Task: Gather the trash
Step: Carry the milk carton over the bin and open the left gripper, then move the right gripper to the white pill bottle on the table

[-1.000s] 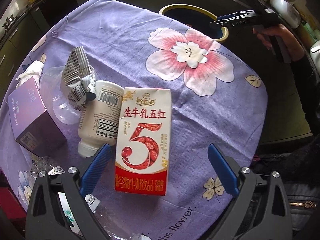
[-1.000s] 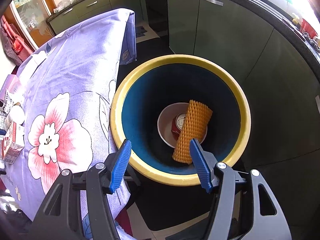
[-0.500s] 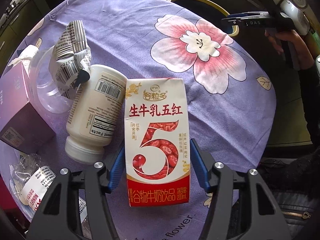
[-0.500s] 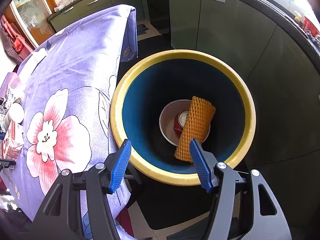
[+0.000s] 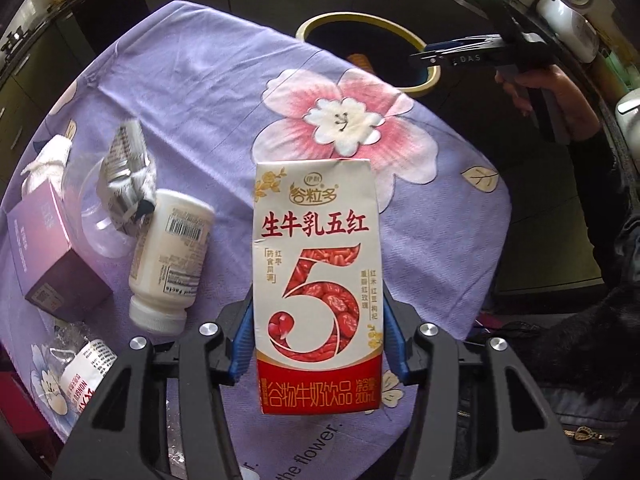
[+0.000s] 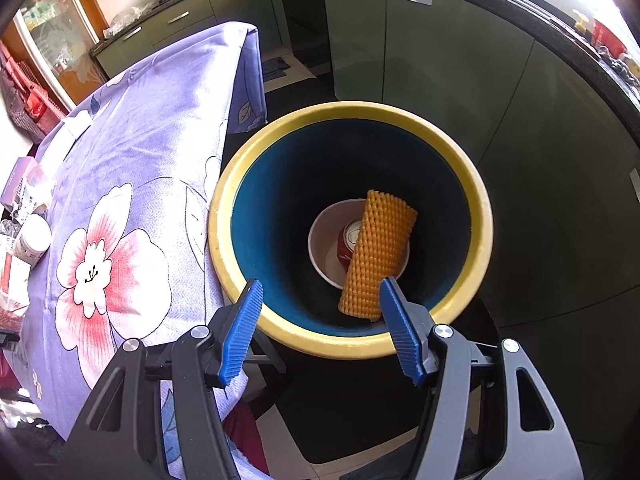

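Observation:
A white and red milk carton point(image 5: 316, 280) with a big red 5 sits between the blue pads point(image 5: 242, 340) of my left gripper point(image 5: 318, 336). Its jaws are closing and press on both sides of the carton, which is raised off the purple flowered tablecloth point(image 5: 208, 92). My right gripper point(image 6: 320, 320) hangs open and empty over the yellow-rimmed blue bin point(image 6: 352, 350) beside the table. An orange foam net point(image 6: 378, 256), a red can point(image 6: 350, 240) and a white bowl point(image 6: 324, 236) lie in the bin. In the left wrist view the bin point(image 5: 424, 84) is past the table's far edge.
On the cloth to the left lie a white bottle point(image 5: 168, 256), a crumpled silver wrapper point(image 5: 124, 164), a clear plastic lid point(image 5: 100, 216), a purple box point(image 5: 48, 256) and a crushed clear bottle point(image 5: 80, 364). Green kitchen cabinets point(image 6: 420, 60) stand behind the bin.
My left gripper's jaws came in from wide apart onto the carton's sides and lifted it off the cloth. The right gripper stayed over the bin.

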